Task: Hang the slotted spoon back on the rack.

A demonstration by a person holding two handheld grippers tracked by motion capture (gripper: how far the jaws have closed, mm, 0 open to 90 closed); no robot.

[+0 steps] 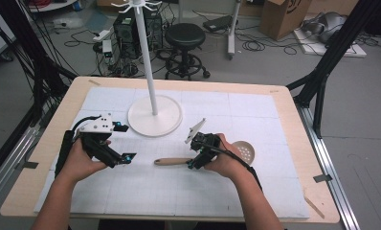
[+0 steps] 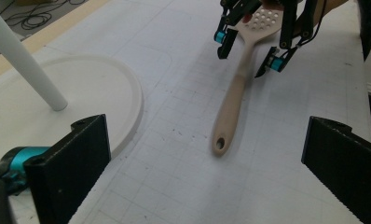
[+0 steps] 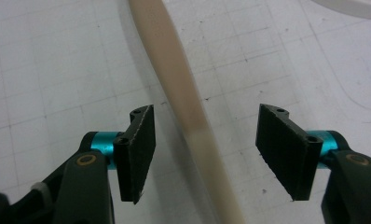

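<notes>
Beige slotted spoon (image 1: 179,161), one; two claws.

Bright even light, soft shadows (close-ups blurred).

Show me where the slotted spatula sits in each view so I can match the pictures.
High view: the slotted spatula lies right of centre, its handle pointing left and its perforated head behind the right hand.
Left gripper view: upper middle, handle running down from the perforated head between the right tongs.
Right gripper view: its handle runs from the top down the centre.
Shared landmark: the white stand base.
</notes>
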